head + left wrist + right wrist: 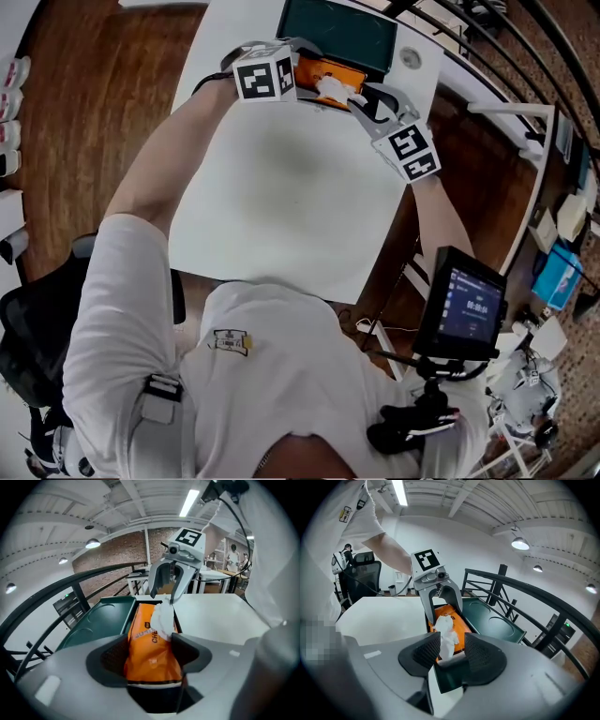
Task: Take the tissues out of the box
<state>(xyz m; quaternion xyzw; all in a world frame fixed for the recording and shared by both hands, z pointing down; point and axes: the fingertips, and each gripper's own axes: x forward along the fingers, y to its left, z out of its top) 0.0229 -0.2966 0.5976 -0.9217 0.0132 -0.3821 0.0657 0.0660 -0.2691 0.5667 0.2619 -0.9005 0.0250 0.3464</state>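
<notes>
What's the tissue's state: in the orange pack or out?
Partly out: the white tissue stands up from the top of the orange pack, its lower end not free of it.

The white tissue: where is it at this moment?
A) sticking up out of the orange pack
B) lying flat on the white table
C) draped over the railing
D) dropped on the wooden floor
A: the white tissue stands up from the top of the orange pack, not on the table, floor or railing.
</notes>
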